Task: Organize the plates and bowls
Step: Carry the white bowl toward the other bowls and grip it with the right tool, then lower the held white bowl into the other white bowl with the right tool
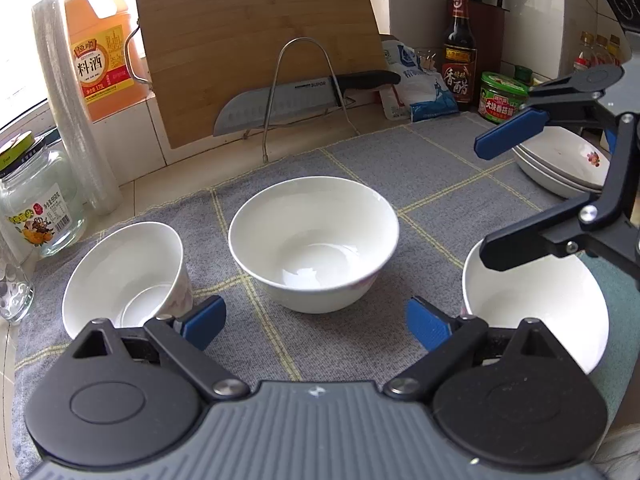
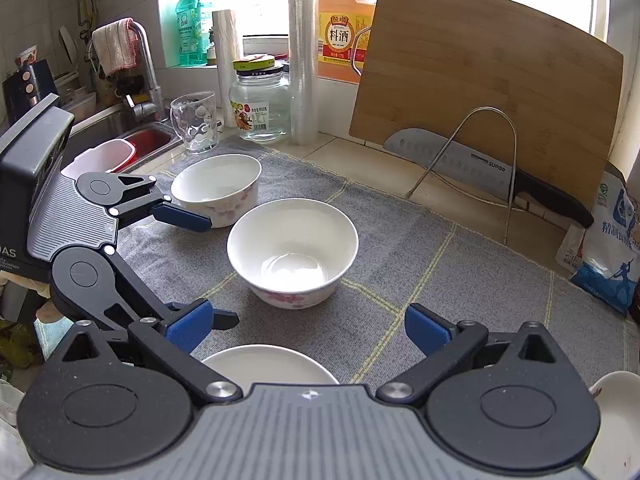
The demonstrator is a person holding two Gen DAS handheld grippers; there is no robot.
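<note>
Three white bowls sit on a grey checked cloth (image 1: 360, 168). The middle bowl (image 1: 314, 242) is straight ahead of my open, empty left gripper (image 1: 316, 326); the left bowl (image 1: 124, 276) and right bowl (image 1: 536, 300) flank it. A stack of white plates (image 1: 564, 168) lies at the far right. My right gripper (image 1: 490, 200) is open above the right bowl. In the right wrist view my right gripper (image 2: 308, 330) is open and empty, over the near bowl (image 2: 272, 364), facing the middle bowl (image 2: 292, 252); the far bowl (image 2: 218, 188) is beyond, beside my left gripper (image 2: 204, 272). A plate edge (image 2: 616, 420) shows at bottom right.
A bamboo cutting board (image 1: 256, 44) and a large knife (image 1: 288, 100) on a wire rack lean against the wall. Cooking wine jug (image 1: 100, 40), glass jar (image 1: 38, 200), vinegar bottle (image 1: 460, 52), green-lidded jar (image 1: 502, 96) and salt bag (image 1: 416, 84) line the back. The sink (image 2: 136, 140) is at left.
</note>
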